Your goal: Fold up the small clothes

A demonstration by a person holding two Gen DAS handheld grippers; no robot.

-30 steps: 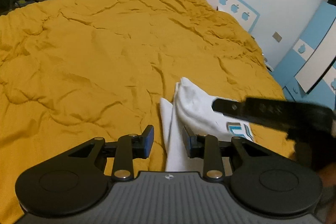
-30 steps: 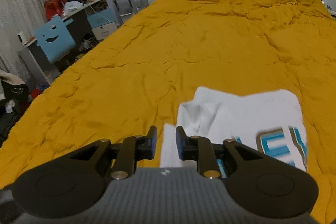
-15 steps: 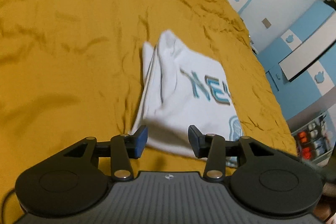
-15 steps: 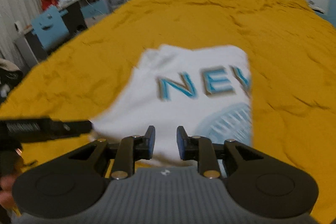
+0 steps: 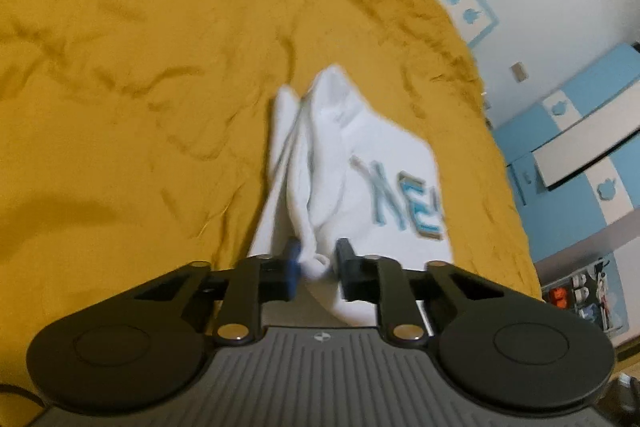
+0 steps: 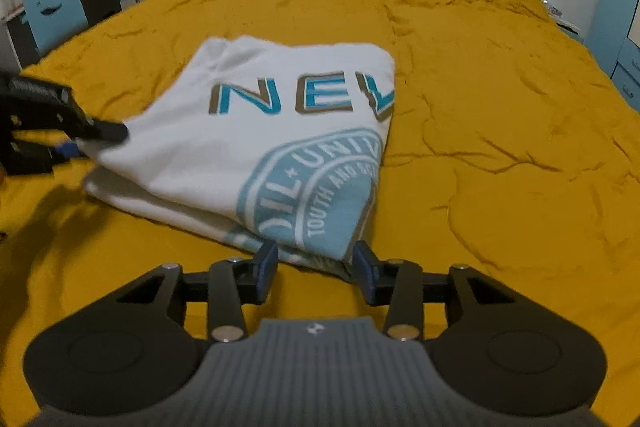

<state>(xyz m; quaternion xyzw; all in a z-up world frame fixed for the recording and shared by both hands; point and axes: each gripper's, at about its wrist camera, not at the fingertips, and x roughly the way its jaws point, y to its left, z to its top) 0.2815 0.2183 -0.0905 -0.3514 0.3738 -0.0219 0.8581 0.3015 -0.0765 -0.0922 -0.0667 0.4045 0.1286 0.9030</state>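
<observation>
Left gripper (image 5: 316, 263), jaws parted, a bunched shirt (image 6: 256, 143) corner between them. Right gripper (image 6: 316, 269), jaws wide apart, straddles the shirt's near corner. Folded shirt lies mid-bed (image 6: 500, 131), print upward, toward its near edge.

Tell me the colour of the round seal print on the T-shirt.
Light blue with white lettering, on the white T-shirt; clearest in the right wrist view.

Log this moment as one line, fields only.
stage: mid-fold | white t-shirt: folded on yellow bedspread | left gripper: open around shirt corner | right gripper: open at shirt's near edge
</observation>
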